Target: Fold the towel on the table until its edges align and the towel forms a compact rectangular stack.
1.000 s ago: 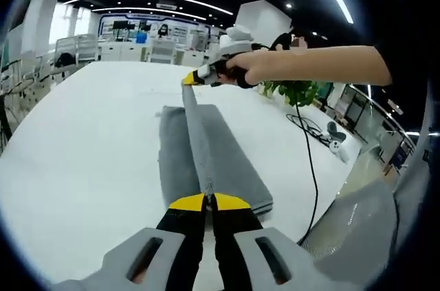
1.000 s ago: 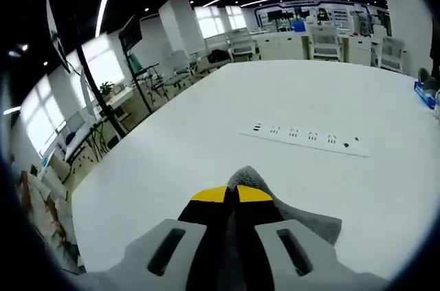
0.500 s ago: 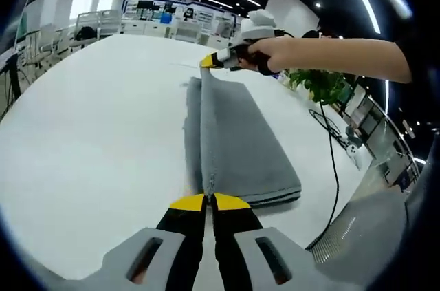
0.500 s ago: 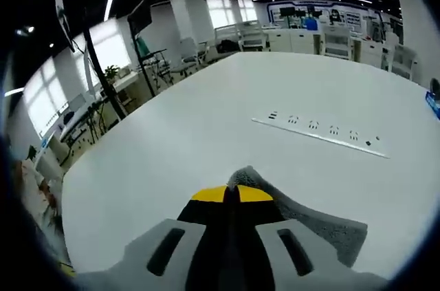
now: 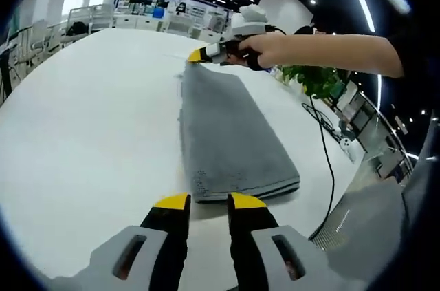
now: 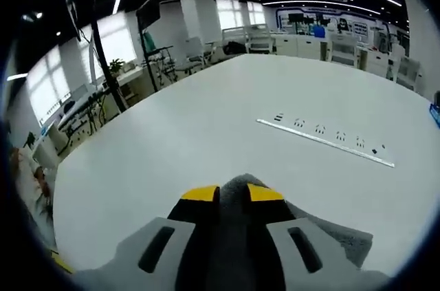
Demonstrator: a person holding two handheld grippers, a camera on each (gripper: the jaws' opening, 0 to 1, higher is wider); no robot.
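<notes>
A grey towel lies flat on the white table as a long folded strip, its layered near edge just beyond my left gripper. That gripper stands open, with nothing between its yellow-tipped fingers. At the strip's far end a hand holds my right gripper low against the cloth. In the right gripper view, the right gripper has its jaws apart, and the towel bulges up in the gap, its corner spreading to the right behind them.
A white power strip lies on the table ahead of the right gripper. A potted plant and a black cable sit past the table's right edge. Chairs and desks stand farther back.
Both grippers have gone from shut to open and let go of the towel's edge. The raised ridge of cloth between them has dropped flat onto the layers beneath.
</notes>
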